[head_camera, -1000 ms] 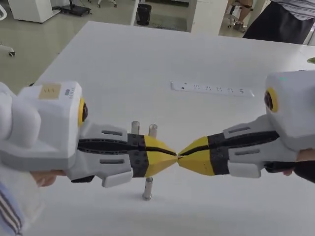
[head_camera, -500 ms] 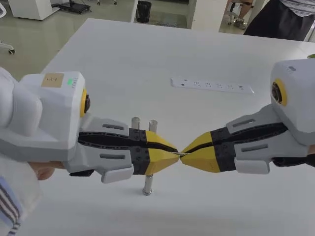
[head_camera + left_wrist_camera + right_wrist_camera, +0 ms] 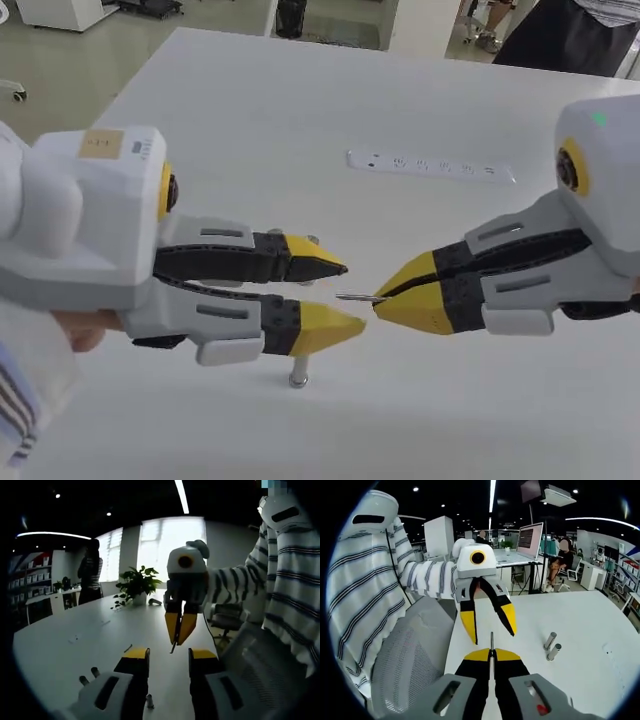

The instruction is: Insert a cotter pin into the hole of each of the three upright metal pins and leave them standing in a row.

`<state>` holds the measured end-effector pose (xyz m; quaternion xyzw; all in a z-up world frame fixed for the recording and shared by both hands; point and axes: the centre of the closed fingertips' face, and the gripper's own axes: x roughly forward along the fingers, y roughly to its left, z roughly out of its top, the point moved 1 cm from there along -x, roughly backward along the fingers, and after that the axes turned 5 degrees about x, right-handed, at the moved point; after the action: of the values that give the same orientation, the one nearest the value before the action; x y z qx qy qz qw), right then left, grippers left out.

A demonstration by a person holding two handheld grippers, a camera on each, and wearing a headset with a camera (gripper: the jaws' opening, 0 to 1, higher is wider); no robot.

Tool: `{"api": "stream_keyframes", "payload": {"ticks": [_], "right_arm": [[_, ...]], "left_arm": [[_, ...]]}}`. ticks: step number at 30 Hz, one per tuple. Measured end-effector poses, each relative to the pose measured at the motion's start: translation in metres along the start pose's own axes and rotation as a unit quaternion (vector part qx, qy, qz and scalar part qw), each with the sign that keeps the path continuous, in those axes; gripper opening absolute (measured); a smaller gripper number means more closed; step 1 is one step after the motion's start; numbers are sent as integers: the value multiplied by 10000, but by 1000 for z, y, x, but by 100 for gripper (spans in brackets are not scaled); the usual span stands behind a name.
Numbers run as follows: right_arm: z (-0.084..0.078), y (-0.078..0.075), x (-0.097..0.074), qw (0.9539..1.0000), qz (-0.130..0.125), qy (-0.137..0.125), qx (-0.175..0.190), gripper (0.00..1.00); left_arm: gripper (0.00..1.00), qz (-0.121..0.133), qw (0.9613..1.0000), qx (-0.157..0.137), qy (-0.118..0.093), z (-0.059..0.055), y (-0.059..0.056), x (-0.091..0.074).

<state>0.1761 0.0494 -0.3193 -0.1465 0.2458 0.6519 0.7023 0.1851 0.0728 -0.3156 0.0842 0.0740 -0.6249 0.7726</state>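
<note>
My right gripper (image 3: 380,297) is shut on a thin cotter pin (image 3: 355,297) that juts out of its tips toward the left. My left gripper (image 3: 353,295) stands open, its yellow jaws above and below the pin's free end without touching it. In the right gripper view the cotter pin (image 3: 491,642) points up between the open left gripper (image 3: 492,633) jaws. One upright metal pin (image 3: 298,378) stands on the white table below the grippers. Two more upright pins (image 3: 551,646) stand close together farther back, mostly hidden behind the left gripper in the head view.
A white power strip (image 3: 430,168) lies farther back on the table (image 3: 250,120). A potted plant (image 3: 135,582) stands at the table's far end, with a person (image 3: 90,570) beyond it. A mesh chair (image 3: 405,655) is beside the table edge.
The left gripper has opened and let go of the cotter pin, which both tips pinched before. The right gripper keeps hold of it and has shifted slightly right.
</note>
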Motion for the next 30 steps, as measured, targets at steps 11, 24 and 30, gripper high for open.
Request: {"api": "stream_keyframes", "payload": {"ticks": [11, 24, 30], "right_arm": [[-17, -13, 2, 9995, -231, 132, 157, 0], [-42, -25, 10, 9975, -526, 332, 338, 0], [-52, -29, 19, 9965, -615, 453, 336, 0]], "left_arm": [[34, 108, 9995, -148, 250, -20, 5, -3], [32, 275, 9970, -389, 613, -47, 11, -5], [26, 305, 9951, -462, 816, -60, 13, -3]]}}
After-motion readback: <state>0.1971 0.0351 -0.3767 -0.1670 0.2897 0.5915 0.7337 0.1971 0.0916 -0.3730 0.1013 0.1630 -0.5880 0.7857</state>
